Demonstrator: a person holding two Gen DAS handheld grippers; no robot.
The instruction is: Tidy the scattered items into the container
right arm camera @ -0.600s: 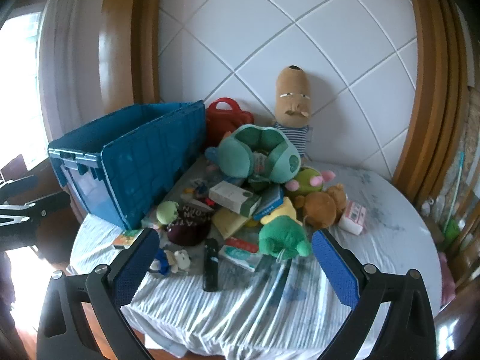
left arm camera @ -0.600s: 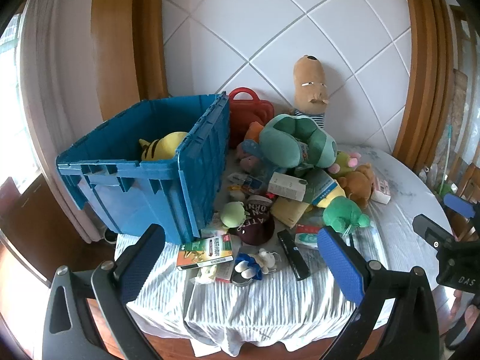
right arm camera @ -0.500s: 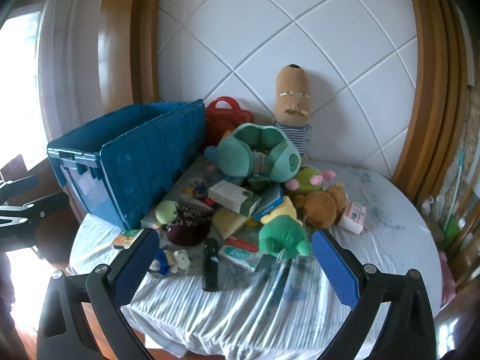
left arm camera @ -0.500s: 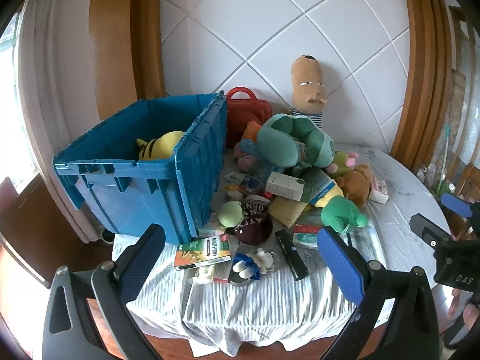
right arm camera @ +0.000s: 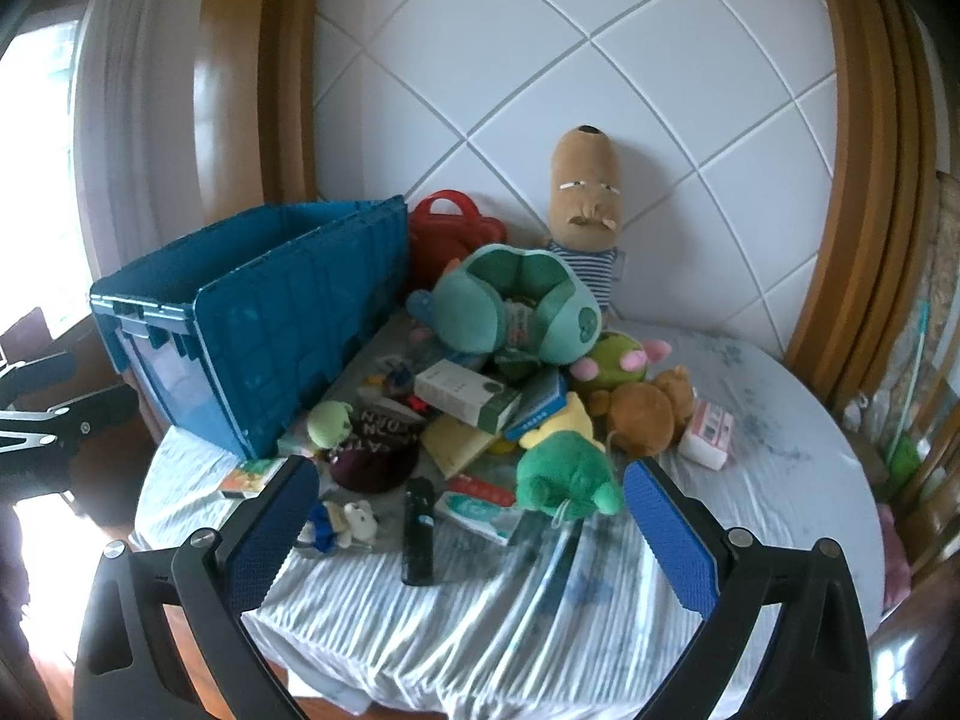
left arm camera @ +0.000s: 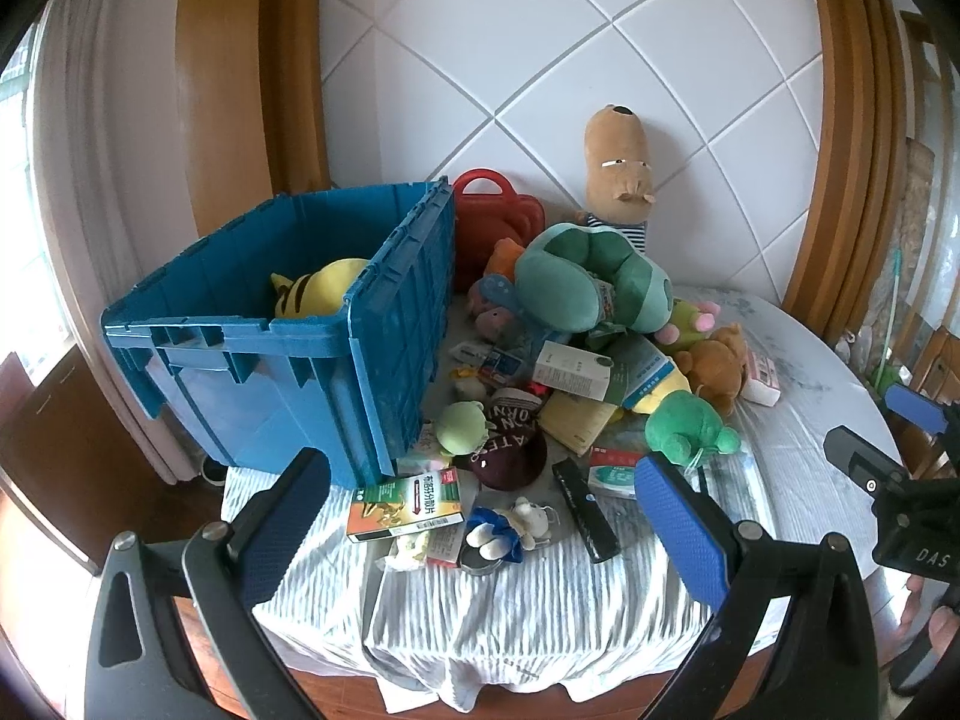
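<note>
Both tools hang short of the near table edge, tilted down toward the heap, and neither holds anything: the left gripper (left arm camera: 480,516) has its blue pads wide apart with only air between them, and the right gripper (right arm camera: 468,528) stands just as wide and just as empty; the blue crate (left arm camera: 384,324) sits beyond and outside the left gripper's left finger (left arm camera: 282,516), with a yellow striped plush (left arm camera: 318,294) already inside it, so the tidying looks barely begun; between the left gripper's fingers lie a green medicine box (left arm camera: 408,504) and a small blue-and-white toy (left arm camera: 507,531), with a black remote (left arm camera: 585,510) nearer the right finger; between the right gripper's fingers the same remote (right arm camera: 418,531) lies straight ahead, and the green frog plush (right arm camera: 567,477) sits just inside the right finger's tip (right arm camera: 666,534); the risks, as I judge them, come from crowding: flat boxes on the wrinkled striped cloth (left arm camera: 540,600) give the pads little to bite, so a low approach could snag or drag the cloth and shift everything on it; the big teal plush (left arm camera: 591,279) caps a loose stack of cartons, and pulling something from under it may topple the lot toward the table edge; wide jaws may also close on two things at once; the two grippers work close together and could collide, and a carry to the crate may clip its near rim.
</note>
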